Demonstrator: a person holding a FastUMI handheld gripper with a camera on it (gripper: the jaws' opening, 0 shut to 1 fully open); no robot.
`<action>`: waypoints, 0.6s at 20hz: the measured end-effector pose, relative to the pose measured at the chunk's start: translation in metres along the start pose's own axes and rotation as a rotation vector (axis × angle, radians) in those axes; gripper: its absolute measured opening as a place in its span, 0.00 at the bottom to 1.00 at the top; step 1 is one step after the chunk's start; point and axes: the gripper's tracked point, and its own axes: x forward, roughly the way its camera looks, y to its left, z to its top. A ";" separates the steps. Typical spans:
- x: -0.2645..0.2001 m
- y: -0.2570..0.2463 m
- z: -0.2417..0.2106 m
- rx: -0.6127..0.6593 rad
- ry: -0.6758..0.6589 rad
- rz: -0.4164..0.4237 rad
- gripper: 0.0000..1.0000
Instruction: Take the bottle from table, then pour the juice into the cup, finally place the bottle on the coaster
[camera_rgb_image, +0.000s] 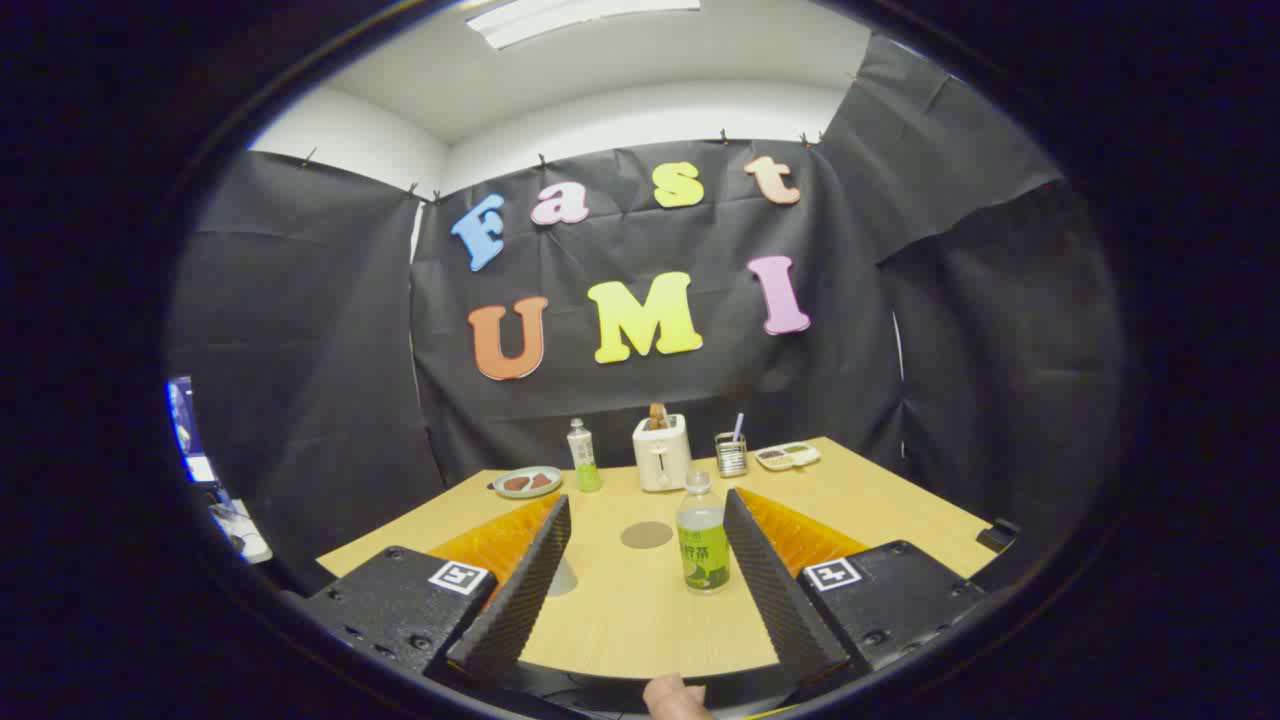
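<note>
A clear bottle (703, 540) with a green label and pale green juice stands upright on the wooden table (620, 620). It sits between my fingers, close to the right one, and neither finger touches it. My gripper (648, 498) is open wide. A round brown coaster (646, 534) lies flat on the table just left of the bottle, about level with the fingertips. A pale, see-through cup (563, 578) pokes out from behind the left finger; most of it is hidden.
Along the table's far edge stand a plate with food (527, 482), a second green-labelled bottle (582, 455), a white toaster (662, 452), a metal cup with a straw (731, 455) and a small tray (787, 456). A person's fingertip (675, 697) shows below the fingers.
</note>
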 end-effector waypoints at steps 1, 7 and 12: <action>-0.001 0.001 -0.001 -0.032 -0.001 -0.011 0.99; -0.006 0.009 -0.001 -0.099 -0.004 -0.029 0.99; -0.003 0.011 -0.002 -0.104 0.017 -0.042 1.00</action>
